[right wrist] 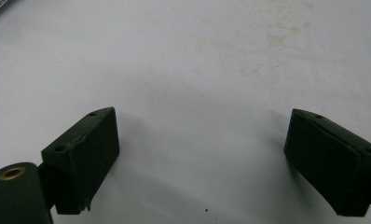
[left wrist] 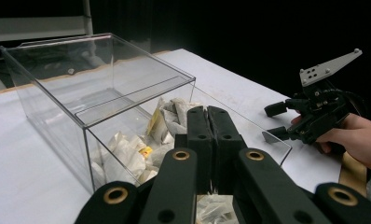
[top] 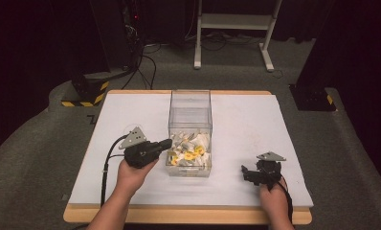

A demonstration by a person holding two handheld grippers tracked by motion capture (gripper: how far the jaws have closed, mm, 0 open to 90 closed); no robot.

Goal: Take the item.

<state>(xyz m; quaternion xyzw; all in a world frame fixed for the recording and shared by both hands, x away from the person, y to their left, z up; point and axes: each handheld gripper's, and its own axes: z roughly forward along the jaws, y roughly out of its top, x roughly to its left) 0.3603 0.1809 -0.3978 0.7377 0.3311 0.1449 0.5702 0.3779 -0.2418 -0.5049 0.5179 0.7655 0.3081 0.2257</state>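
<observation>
At the clear box's (top: 190, 125) near-left wall, the left gripper (top: 165, 144), jaws pressed together, points at the packets (top: 188, 152); the right gripper (top: 248, 173), spread, rests well apart.

Black tongs (top: 167, 143), brass rivets, grey three-cornered plates, trailing black cables, bare forearms

Looking along the left claw (left wrist: 207, 112), jaws pressed together, tips reaching the near rim of a clear box (left wrist: 81, 88). Box sitting on the white surface (left wrist: 20, 172), holding crumpled white packets (left wrist: 123, 151) with bits of yellow. Far right, a hand (left wrist: 356, 137) gripping the right claw (left wrist: 274, 121), jaws parted, hovering just over the surface.
</observation>
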